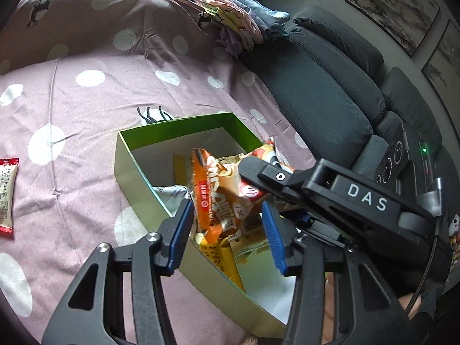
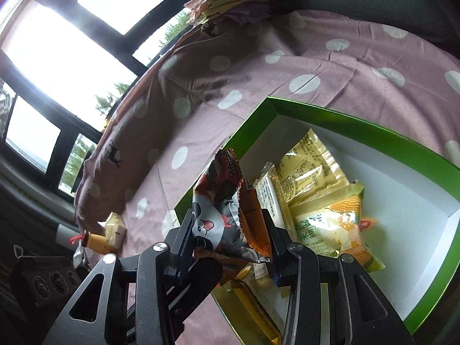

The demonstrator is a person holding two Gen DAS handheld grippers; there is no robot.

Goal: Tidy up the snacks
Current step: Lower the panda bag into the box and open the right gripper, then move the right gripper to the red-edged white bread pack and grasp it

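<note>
We hold two snack packets over the open green cardboard box [image 1: 129, 155], which lies on the bed's mauve polka-dot sheet [image 1: 86, 109]. Our left tool [image 1: 227, 230] is clamped on an orange crinkled foil packet [image 1: 218, 198]; the packet stands up from the blue pads, its long axis running up and slightly back over the box's near wall. Our right tool [image 2: 230, 241] pinches a grey-and-red cartoon-printed packet [image 2: 221, 201], also upright, above the box's left wall. Both packets already hang over the box, so what remains is to go down into it. Inside the box lie yellow corn-print packets [image 2: 330, 221]. A red-edged packet [image 1: 7, 198] waits left of the box, nearer our left hand.
</note>
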